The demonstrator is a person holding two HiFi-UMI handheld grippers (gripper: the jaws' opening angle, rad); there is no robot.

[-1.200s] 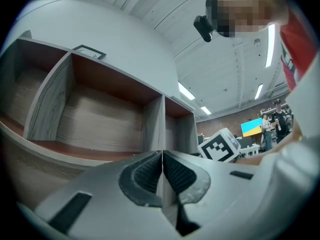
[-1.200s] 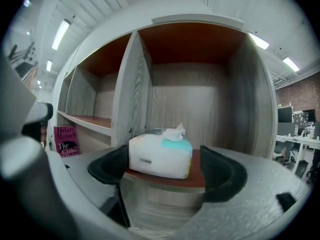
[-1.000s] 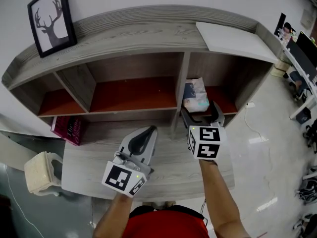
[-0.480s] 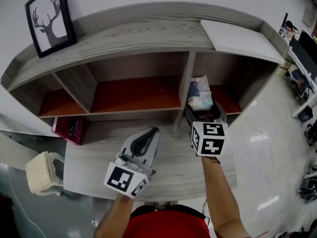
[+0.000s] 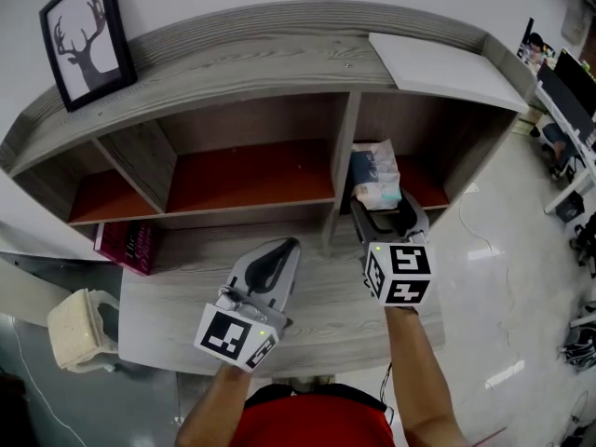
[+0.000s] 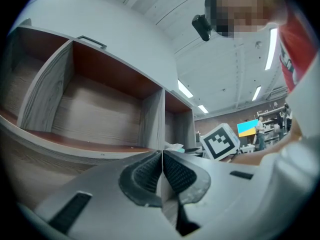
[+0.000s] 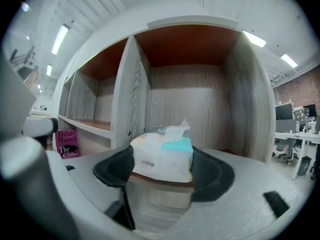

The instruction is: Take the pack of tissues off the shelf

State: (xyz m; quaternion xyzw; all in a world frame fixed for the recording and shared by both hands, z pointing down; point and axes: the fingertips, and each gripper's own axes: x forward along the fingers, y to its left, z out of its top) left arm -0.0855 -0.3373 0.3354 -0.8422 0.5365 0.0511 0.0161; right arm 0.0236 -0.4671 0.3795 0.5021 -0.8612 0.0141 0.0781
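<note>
The tissue pack (image 5: 376,175), white with a teal patch, stands at the front edge of the right compartment of the wooden shelf (image 5: 244,209). My right gripper (image 5: 382,212) reaches up to it, its jaws closing with the pack's near end between them. In the right gripper view the pack (image 7: 164,154) fills the gap between the dark pads (image 7: 114,168) of the right gripper (image 7: 162,171); a firm press on it does not show. My left gripper (image 5: 277,250) hovers over the desk, shut and empty, its pads (image 6: 145,174) meeting at the left gripper's (image 6: 162,156) tip.
A framed deer picture (image 5: 86,35) leans on the shelf top, and a white board (image 5: 438,63) lies at its right end. A pink book (image 5: 126,243) stands under the left compartment. A beige chair-like thing (image 5: 79,324) sits left of the grey desk (image 5: 326,319).
My right gripper has moved forward to the pack and its jaws have narrowed around it. The left gripper has stayed where it was.
</note>
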